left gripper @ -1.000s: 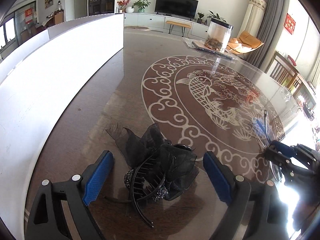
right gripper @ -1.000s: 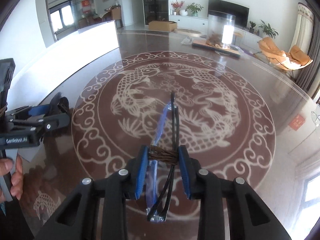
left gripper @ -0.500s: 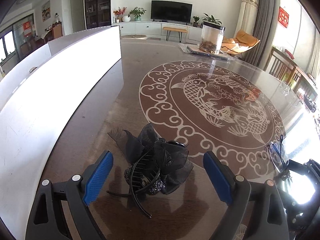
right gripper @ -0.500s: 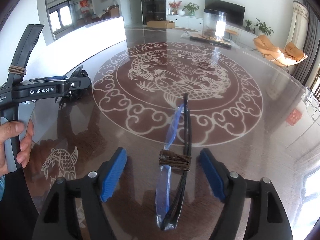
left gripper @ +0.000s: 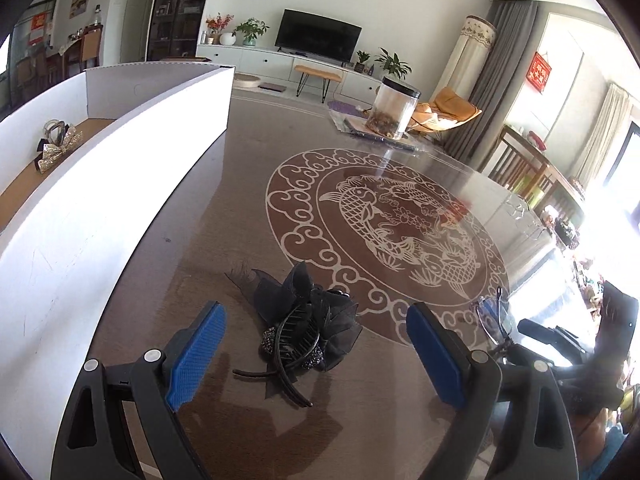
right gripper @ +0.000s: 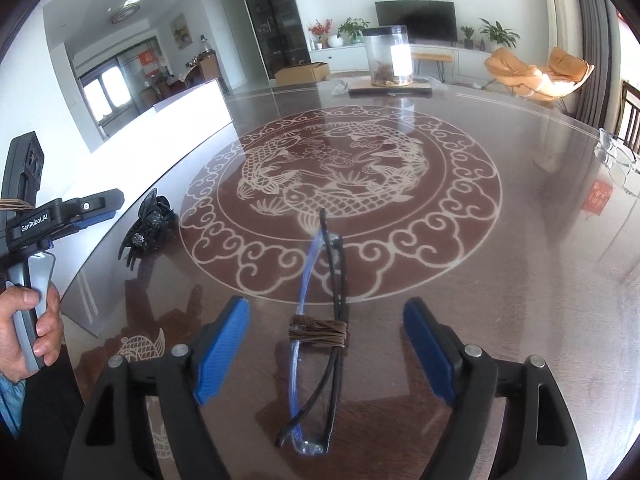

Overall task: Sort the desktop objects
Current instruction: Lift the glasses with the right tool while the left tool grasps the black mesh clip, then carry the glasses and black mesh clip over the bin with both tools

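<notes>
A black lace bow hair clip (left gripper: 306, 326) lies on the brown glass-topped table, between the wide-apart blue pads of my left gripper (left gripper: 316, 356), which is open and clear of it. The clip (right gripper: 150, 222) also shows at the left of the right wrist view. Two pairs of glasses tied with brown cord (right gripper: 318, 328) lie flat on the table between the pads of my right gripper (right gripper: 326, 354); its jaws are opening and the pads do not touch them. The glasses (left gripper: 494, 320) appear at the right of the left wrist view.
A long white box (left gripper: 120, 152) with a cork floor runs along the table's left side and holds a glittery bow clip (left gripper: 56, 146). A clear jar (right gripper: 387, 56) on a mat stands at the far edge. A hand (right gripper: 28, 328) grips the left tool's handle.
My right gripper let go of the tied glasses, which now lie on the table, and drew back a little. My left gripper rose and tilted, so the white box's inside came into view.
</notes>
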Demonstrator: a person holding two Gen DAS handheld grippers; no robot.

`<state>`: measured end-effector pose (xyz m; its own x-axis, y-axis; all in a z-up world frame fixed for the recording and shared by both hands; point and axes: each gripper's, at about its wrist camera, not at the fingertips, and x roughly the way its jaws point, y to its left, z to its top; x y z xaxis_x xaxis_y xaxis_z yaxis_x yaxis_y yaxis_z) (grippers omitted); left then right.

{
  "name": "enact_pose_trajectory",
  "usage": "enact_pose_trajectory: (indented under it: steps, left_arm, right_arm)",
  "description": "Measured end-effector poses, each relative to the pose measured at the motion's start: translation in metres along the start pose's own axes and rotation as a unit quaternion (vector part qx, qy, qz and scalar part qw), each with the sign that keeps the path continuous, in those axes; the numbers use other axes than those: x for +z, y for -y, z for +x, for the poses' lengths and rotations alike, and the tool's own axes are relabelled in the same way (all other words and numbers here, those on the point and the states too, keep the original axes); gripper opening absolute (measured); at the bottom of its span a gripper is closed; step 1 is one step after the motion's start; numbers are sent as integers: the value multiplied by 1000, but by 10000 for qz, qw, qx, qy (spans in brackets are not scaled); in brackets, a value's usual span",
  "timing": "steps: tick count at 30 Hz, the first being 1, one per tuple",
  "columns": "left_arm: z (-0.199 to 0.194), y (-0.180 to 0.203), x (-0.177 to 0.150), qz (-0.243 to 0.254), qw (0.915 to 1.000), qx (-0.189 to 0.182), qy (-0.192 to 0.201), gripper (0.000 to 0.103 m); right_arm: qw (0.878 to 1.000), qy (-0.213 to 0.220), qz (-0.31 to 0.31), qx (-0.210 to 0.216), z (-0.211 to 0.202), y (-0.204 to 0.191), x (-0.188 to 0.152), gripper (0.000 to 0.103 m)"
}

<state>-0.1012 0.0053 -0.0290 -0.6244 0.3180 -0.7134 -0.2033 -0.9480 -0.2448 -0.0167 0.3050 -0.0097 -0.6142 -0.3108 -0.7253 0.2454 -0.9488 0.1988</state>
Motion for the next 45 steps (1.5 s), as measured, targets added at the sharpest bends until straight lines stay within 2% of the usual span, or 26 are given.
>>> enact_pose_trajectory:
  steps: [4,7,10,16,17,18,19,20,21,22,23,26,31,37,41,45]
  left_arm:
    - [8,2,-6,598,9973,248,-356,92]
    - [21,-7,-10,583,9945,548,-677,92]
    - [30,-12,-9,406,9953,449,-757,92]
    - [53,8,-7,899,9900,645,-873,91]
    - [55,12,-8,1014,9884,774,-824,87]
    - [53,15,-10,1038,9892,736,-724,71]
    - [51,18,-9,1035,9894,793,-642,60]
    - [49,19,-8,995,9899,809,-609,41]
    - [48,19,-7,951,9900,842,-615,40]
    - [47,18,-7,914,9904,854,-591,40]
    - [45,17,-7,874,9912,822,-559,40]
    - [32,9,-4,588,9955,589,-460,39]
    - [-8,2,6,228,9991,362,-44,39]
    - [-74,-10,32,-92,9983,262,522,39]
    - [-116,-45,57,-180,9961,535,682,40]
    - [-143,-107,72,-370,9894,1224,690,40]
  right_arm:
    - [9995,-164,-7,269,7,1,6,80]
    - [9988,-438,-117,191,12,0,15,80]
    - [9964,-786,-301,120,17,-4,22,80]
    - [9914,-1199,-515,89,20,-11,24,80]
    - [9906,-1243,-549,125,20,-12,24,80]
    - [9897,-1290,-605,147,20,-13,25,80]
    - [9882,-1364,-682,127,22,-15,26,80]
    - [9861,-1468,-776,66,24,-18,25,76]
    - [9837,-1573,-869,-4,28,-20,24,63]
    - [9827,-1537,-1022,-174,27,-22,23,56]
    - [9810,-1535,-1154,-281,27,-25,22,31]
    - [9838,-1456,-1024,-229,24,-18,22,30]
    - [9907,-1125,-749,-152,0,-10,32,30]
    - [9931,-674,-963,40,-30,-34,80,30]
    - [9897,-438,-1308,383,-24,-81,133,30]
    - [9800,-184,-1747,930,-4,-162,186,30]
